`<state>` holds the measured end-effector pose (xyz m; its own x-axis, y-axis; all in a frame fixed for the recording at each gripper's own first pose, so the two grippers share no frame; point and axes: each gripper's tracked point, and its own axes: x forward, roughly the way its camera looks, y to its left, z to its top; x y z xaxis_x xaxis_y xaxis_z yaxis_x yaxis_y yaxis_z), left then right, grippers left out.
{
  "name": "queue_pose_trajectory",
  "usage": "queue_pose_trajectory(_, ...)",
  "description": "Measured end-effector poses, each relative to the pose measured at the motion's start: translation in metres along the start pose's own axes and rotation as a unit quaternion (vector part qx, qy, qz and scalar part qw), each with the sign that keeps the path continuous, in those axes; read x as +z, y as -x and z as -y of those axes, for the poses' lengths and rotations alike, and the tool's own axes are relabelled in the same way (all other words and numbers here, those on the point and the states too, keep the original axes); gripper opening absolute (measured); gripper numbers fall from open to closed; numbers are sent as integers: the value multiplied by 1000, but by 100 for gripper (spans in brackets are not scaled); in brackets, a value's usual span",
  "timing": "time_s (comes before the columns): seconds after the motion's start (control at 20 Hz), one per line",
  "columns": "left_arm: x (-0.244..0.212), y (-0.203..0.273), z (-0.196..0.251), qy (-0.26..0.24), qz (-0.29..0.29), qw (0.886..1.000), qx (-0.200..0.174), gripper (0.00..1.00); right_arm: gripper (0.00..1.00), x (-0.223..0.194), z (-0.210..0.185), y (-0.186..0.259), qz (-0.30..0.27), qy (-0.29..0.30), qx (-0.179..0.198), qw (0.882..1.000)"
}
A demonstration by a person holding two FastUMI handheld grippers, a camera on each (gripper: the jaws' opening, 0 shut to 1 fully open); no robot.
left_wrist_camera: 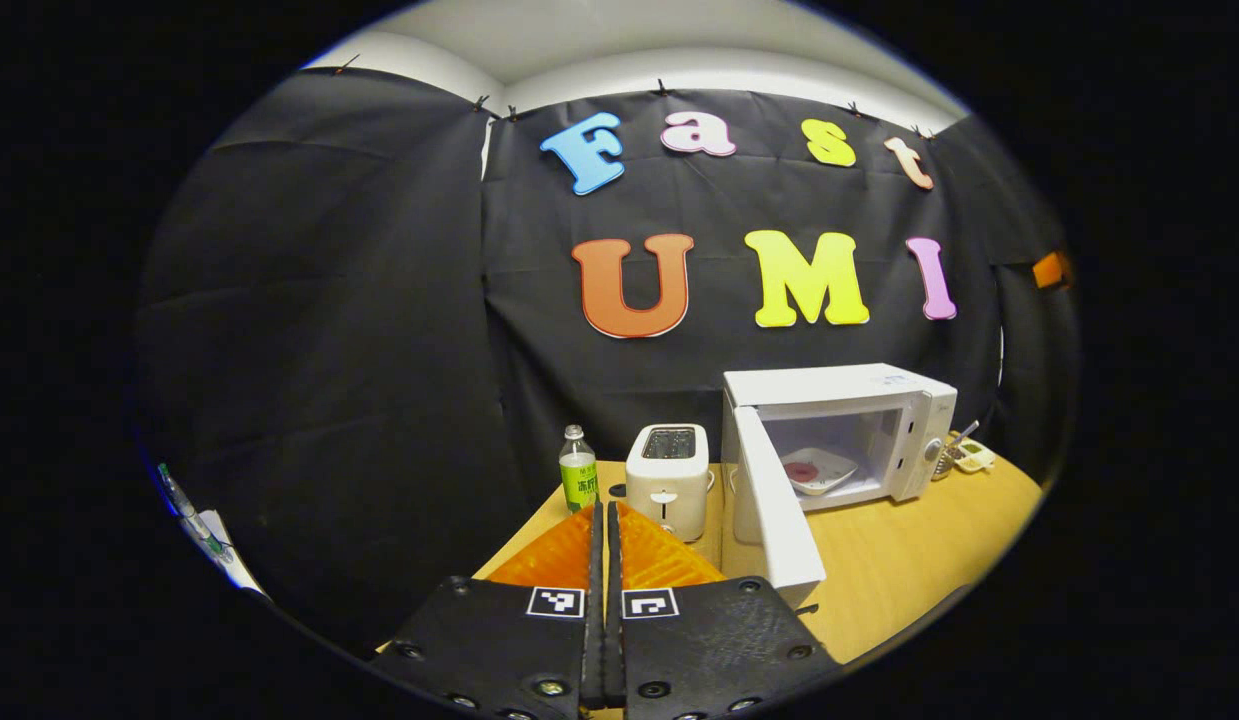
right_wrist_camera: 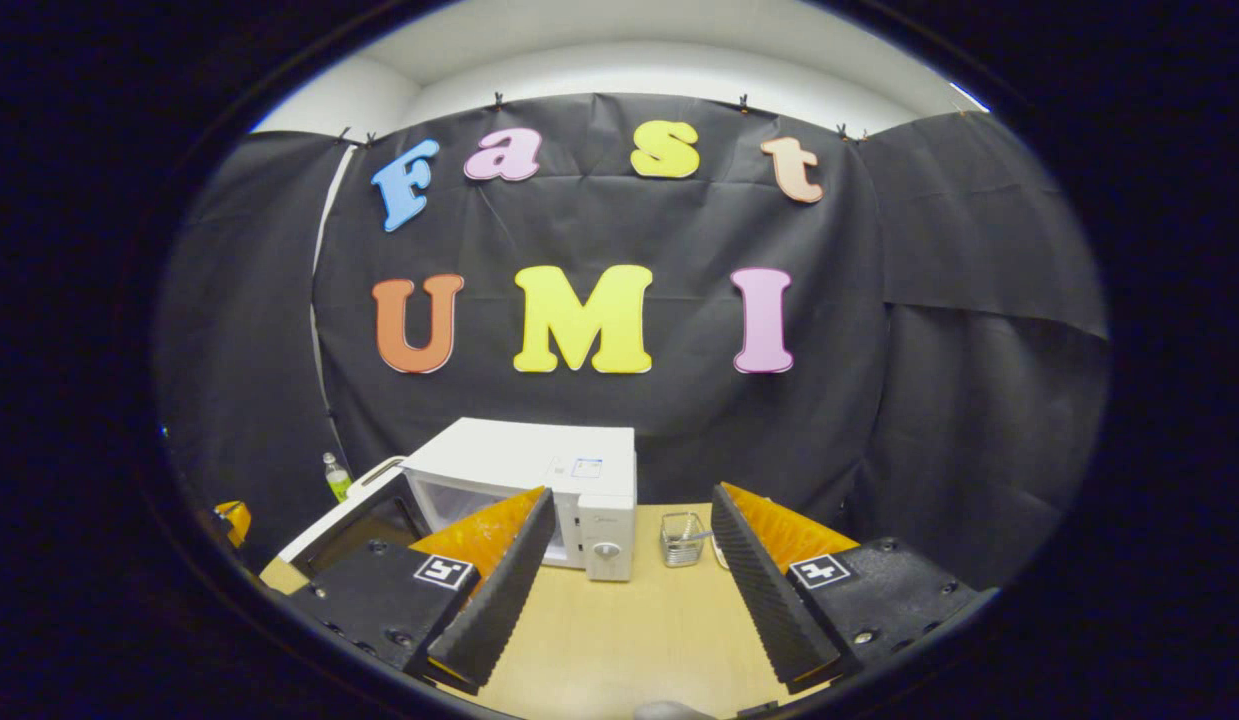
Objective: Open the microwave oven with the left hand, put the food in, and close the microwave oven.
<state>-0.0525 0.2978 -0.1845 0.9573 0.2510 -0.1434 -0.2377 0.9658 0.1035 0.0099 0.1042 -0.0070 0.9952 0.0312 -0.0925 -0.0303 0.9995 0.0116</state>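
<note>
Open microwave (left_wrist_camera: 839, 440) stands well beyond the closed left claw (left_wrist_camera: 604, 545)

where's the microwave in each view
Left gripper view: the microwave sits right of centre on the table, its door swung open, a plate inside.
Right gripper view: it sits left of centre, partly behind the right gripper's left finger.
Shared landmark: the green-labelled bottle left of it.
</note>
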Motion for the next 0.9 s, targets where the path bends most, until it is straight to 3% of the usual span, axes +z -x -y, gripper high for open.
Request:
queue_pose_trajectory(0.25,-42,2,32,7,-33,999,-11,0,100,14,23,13,10,-5,-9,1000)
queue_pose_trajectory(0.45,-52,5,56,-33,-39,999,-18,0,100,16,32,21,13,-12,-8,1000)
queue_pose_trajectory(0.9,-28,26,168,-28,-5,992,-124,0,100,22,35,23,8,-41,-1,999)
